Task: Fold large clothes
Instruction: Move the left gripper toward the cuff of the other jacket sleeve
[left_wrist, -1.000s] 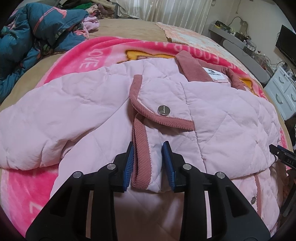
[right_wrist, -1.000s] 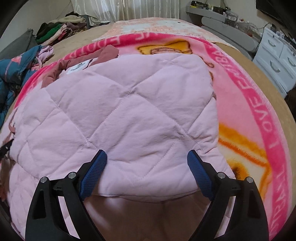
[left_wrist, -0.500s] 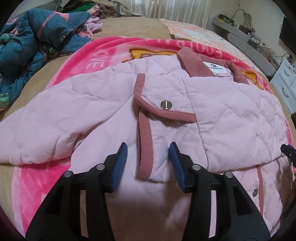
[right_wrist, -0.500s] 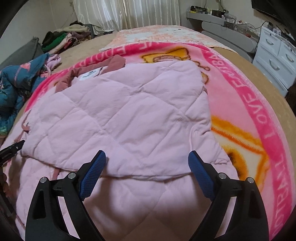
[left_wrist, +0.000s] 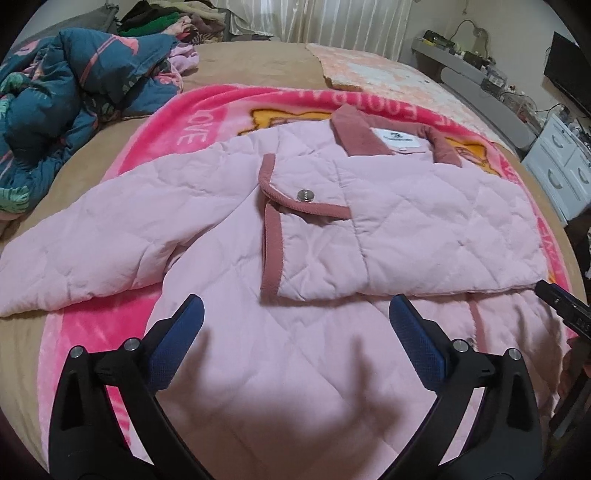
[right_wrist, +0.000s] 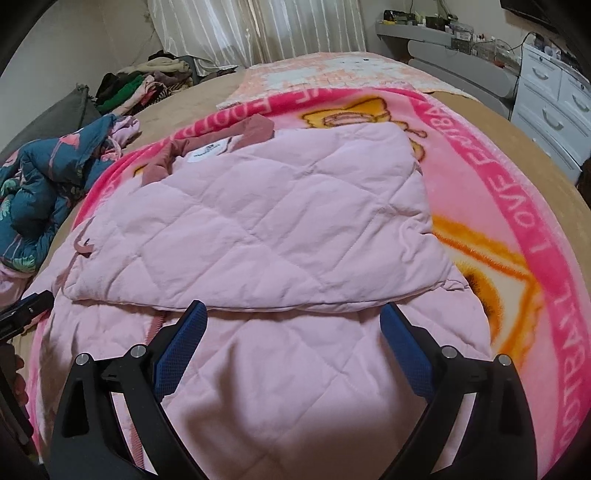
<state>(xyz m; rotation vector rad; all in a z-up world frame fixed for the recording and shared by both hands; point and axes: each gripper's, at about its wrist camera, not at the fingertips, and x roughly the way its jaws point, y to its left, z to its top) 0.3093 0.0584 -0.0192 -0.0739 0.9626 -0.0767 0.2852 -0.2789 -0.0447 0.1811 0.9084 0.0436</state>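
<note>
Readable text, my two wrist views:

1. Pink fleece blanket (right_wrist: 517, 206), white capitals woven into its darker pink border. In my right view, along the right-hand border: "I LOVE", then "F" and several letters I cannot settle; further along near the lower edge, "...BALL". Top border in both views: upside-down letters, "FOOT..." legible in my left view (left_wrist: 384, 107). Left border, left view: "LOVE" (left_wrist: 190, 127), sideways.

2. White neck label (left_wrist: 397, 138) inside the jacket collar: a small dark logo and one line of print, too small to read.
</note>
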